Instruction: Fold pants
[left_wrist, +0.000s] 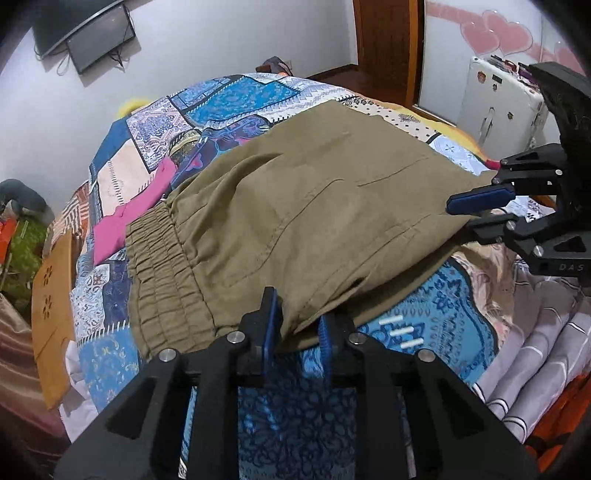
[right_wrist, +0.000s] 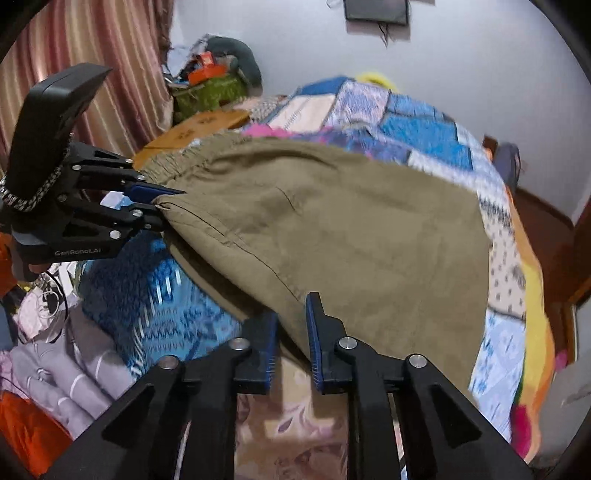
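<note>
Olive-khaki pants (left_wrist: 295, 206) lie folded on a patchwork bedspread (left_wrist: 229, 99), elastic waistband (left_wrist: 162, 266) to the left. My left gripper (left_wrist: 295, 328) sits at the near edge of the pants, its blue pads around the fabric edge with a gap between them. My right gripper (left_wrist: 461, 214) holds the pants' right edge between its fingers. In the right wrist view the pants (right_wrist: 369, 229) spread ahead, my right gripper (right_wrist: 291, 332) has fabric between its pads, and my left gripper (right_wrist: 162, 206) pinches the waistband corner.
A pink cloth (left_wrist: 122, 225) lies beside the waistband. An orange wooden board (left_wrist: 55, 295) is at the bed's left edge. Grey striped bedding (left_wrist: 535, 350) is piled near right. A white suitcase (left_wrist: 502, 99) stands beyond the bed. A curtain (right_wrist: 110, 55) hangs left.
</note>
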